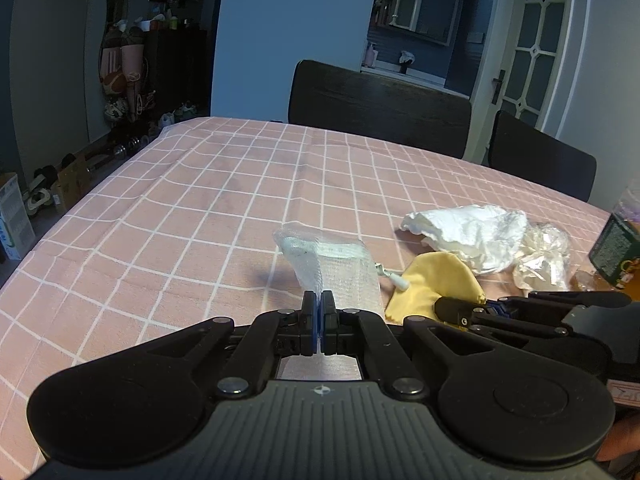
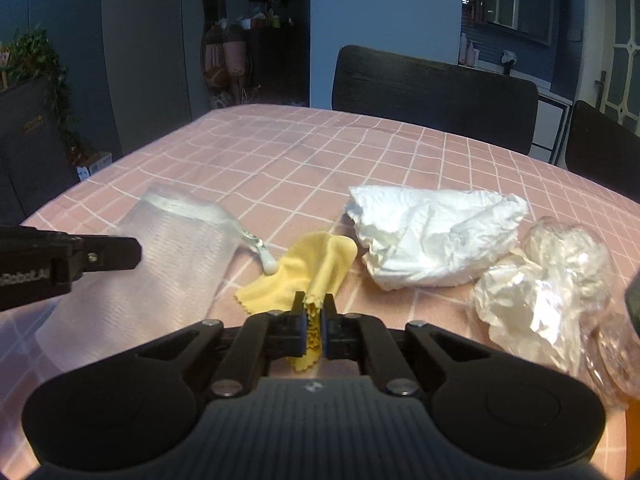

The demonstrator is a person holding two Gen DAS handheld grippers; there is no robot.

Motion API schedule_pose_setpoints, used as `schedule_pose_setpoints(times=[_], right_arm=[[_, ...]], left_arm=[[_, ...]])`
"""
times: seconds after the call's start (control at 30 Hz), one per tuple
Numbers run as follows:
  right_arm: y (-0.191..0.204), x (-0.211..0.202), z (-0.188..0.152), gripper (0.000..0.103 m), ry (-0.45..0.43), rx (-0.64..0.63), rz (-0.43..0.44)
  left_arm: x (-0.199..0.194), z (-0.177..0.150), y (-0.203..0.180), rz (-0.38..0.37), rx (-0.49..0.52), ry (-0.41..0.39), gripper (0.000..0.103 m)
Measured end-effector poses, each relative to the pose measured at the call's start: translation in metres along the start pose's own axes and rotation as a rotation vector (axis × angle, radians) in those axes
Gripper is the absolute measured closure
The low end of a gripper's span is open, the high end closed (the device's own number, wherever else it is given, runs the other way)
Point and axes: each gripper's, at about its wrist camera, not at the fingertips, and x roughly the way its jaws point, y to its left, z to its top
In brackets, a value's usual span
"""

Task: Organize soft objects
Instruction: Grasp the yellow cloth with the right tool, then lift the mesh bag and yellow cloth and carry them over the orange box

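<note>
A white mesh zip bag point(image 1: 336, 264) lies on the pink checked tablecloth; my left gripper point(image 1: 319, 300) is shut on its near edge. The bag also shows at the left of the right wrist view point(image 2: 176, 256), with its white zipper pull point(image 2: 269, 265) on the right side. A yellow cloth point(image 2: 308, 268) lies just right of the bag; my right gripper point(image 2: 313, 304) is shut on its near corner. The cloth point(image 1: 432, 284) and the right gripper's fingers point(image 1: 460, 312) show in the left wrist view.
A crumpled white cloth point(image 2: 432, 232) lies beyond the yellow one, with crinkled clear plastic bundles point(image 2: 540, 288) to its right. A dark bottle point(image 1: 616, 244) stands at the right edge. Two dark chairs point(image 1: 380, 108) stand behind the table point(image 1: 180, 200).
</note>
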Motion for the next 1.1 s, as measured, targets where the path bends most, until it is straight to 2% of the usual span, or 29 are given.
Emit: schedule_pose_setpoints(times=[0.23, 0.53, 0.73, 0.93, 1.1], right_arm=[[-0.002, -0.056, -0.004, 0.1, -0.063, 0.027, 0.005], [-0.01, -0.131, -0.012, 0.1, -0.115, 0.035, -0.001], [-0.027, -0.188, -0.016, 0.1, -0.155, 0.027, -0.049], [-0.055, -0.254, -0.017, 0.1, -0.175, 0.029, -0.118], [-0.082, -0.301, -0.017, 0.099, -0.14, -0.021, -0.211]], left_arm=[[-0.033, 0.001, -0.012, -0.045, 0.003, -0.056, 0.102], [-0.086, 0.003, -0.042, -0.117, 0.071, -0.144, 0.102], [-0.123, 0.009, -0.072, -0.236, 0.119, -0.212, 0.102], [-0.152, 0.016, -0.119, -0.393, 0.209, -0.268, 0.102], [-0.159, 0.028, -0.164, -0.513, 0.281, -0.282, 0.102]])
